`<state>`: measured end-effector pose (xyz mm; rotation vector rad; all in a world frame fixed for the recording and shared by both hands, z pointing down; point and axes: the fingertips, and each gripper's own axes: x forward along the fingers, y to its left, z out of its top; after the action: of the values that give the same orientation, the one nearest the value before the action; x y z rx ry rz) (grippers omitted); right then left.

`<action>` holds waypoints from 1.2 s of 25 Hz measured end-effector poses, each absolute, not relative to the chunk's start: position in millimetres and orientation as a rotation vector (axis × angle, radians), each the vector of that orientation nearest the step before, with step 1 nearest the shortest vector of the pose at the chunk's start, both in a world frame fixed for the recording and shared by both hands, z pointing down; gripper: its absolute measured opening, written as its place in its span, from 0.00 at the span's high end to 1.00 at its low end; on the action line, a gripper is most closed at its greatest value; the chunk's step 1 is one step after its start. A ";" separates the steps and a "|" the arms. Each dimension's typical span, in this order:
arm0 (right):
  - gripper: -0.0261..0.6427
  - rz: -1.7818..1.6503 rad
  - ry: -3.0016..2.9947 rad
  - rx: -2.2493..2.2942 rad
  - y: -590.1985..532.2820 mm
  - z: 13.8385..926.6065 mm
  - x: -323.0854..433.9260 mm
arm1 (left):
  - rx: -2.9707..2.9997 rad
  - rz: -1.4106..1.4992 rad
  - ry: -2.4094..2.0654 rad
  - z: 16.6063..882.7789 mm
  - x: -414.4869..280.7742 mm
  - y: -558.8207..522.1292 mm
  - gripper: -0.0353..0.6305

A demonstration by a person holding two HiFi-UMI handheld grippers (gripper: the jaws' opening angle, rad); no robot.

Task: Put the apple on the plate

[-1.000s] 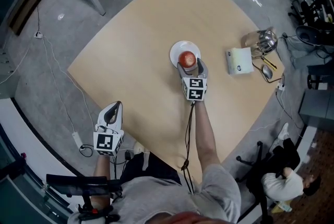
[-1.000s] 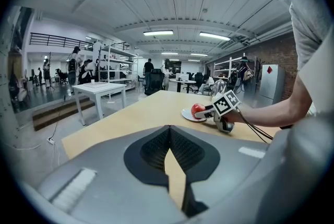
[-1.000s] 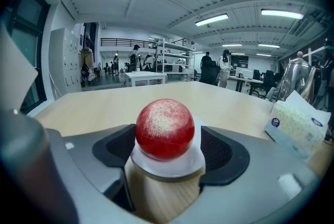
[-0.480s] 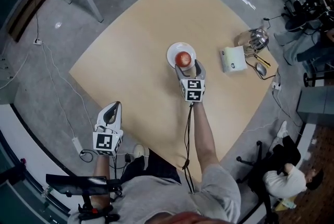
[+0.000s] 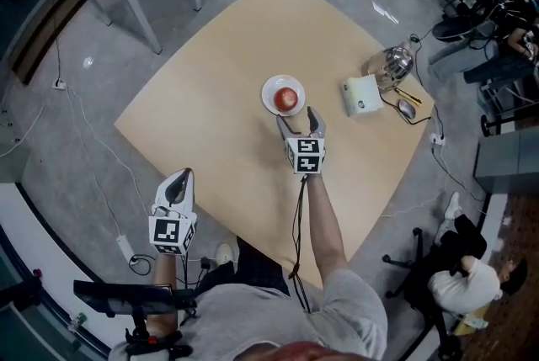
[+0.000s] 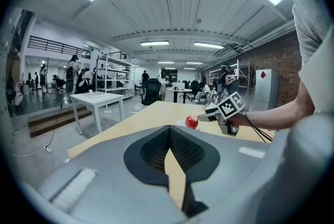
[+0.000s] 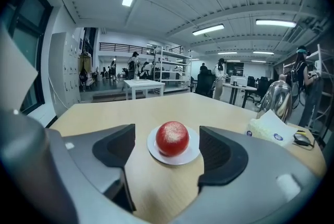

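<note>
1. Head view: the apple (image 5: 286,98), red and round, is seen resting on the plate (image 5: 272,87), a small white round dish near the middle of the pale wooden surface (image 5: 202,107). The placing is judged done, and only drawing the tool away seems to be left. The right claw (image 5: 301,120) is held just on the near side of the plate, spread wide and clear of the fruit. The left claw (image 5: 178,180) is held off the near left edge of the surface, well apart from everything on it.
2. Left gripper view: the dark ribbed pads of the left claw (image 6: 168,134) are brought together at their tips, and nothing is caught between them. The apple (image 6: 191,122) is seen far off, glossy, just beside the right claw (image 6: 213,112).
3. Right gripper view: the right claw (image 7: 167,157) is opened wide and is empty, its grey moulded jaws lined with dark pads. The apple (image 7: 173,138), flecked with paler speckles, is seated just beyond them, centred on the smooth, shallow plate (image 7: 155,152).
</note>
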<state>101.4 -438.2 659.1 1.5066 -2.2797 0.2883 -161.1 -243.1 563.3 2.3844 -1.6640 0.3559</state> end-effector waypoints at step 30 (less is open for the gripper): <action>0.47 0.272 -2.399 1.667 -267.8 549.3 123.0 | 2.580 0.282 -1.534 507.8 -112.3 -178.4 0.92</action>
<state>123.0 -267.8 549.3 1.6673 -2.3993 0.2721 -112.3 -178.4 507.8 2.5800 -1.5341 0.2818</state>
